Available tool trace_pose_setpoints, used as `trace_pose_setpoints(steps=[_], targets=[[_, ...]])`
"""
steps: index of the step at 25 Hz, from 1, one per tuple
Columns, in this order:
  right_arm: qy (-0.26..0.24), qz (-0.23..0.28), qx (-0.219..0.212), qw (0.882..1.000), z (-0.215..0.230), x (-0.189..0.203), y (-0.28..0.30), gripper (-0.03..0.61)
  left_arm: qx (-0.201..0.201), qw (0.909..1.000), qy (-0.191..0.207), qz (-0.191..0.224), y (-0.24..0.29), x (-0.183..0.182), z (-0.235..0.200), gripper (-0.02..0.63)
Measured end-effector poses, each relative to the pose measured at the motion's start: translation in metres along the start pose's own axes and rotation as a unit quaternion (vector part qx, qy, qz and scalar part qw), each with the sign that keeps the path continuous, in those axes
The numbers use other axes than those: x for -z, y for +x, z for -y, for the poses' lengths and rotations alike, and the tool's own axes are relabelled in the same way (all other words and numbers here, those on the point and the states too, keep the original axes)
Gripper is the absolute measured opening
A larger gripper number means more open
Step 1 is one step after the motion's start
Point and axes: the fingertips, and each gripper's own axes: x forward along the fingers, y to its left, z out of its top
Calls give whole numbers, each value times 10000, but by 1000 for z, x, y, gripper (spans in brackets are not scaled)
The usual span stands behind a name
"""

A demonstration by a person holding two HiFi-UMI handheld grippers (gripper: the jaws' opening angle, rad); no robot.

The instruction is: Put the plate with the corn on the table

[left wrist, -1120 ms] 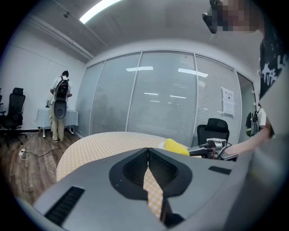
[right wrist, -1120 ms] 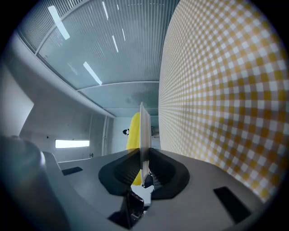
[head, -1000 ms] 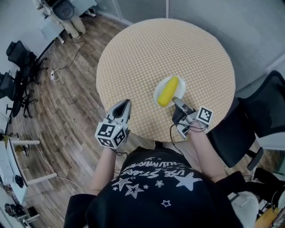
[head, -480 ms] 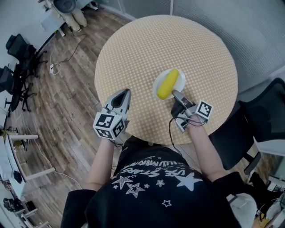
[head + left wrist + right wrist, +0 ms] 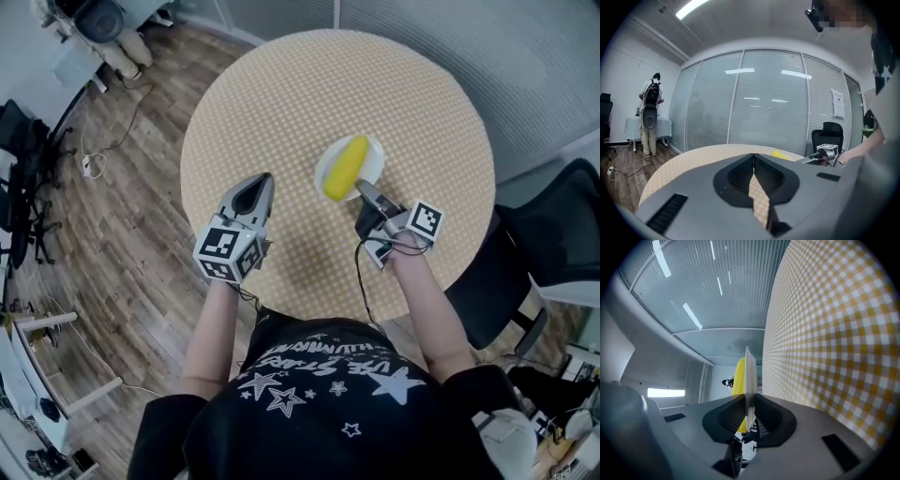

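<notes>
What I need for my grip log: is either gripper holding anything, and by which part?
The right gripper is shut on the near rim of the plate, with the corn lying on it. The left gripper is shut and empty.

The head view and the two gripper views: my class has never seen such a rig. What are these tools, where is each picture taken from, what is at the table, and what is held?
There is no robot here: a person holds a two-jaw gripper in each hand. The head view comes from a camera on the person's head, looking down on a round checked table. Each gripper view comes from a camera riding on that gripper, looking along its jaws. Over the table is a white plate carrying a yellow corn cob. The right gripper is shut on the plate's rim. The left gripper is shut and empty, near the table's edge.
</notes>
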Motion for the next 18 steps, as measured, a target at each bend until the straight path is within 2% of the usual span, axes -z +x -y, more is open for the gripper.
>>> trace_pose_setpoints(steps=[4,11,18], targets=[[138,130,81,9998,16,-50,60,58,54,10000,22,-63,68,-9,-47,8],[134,380,165,9991,19,-89,103,58,189,9996,-21,-195,116,-8,-82,8],[74,569,218,9981,39,-98,107,58,410,9987,-57,-291,126,19,-74,8]])
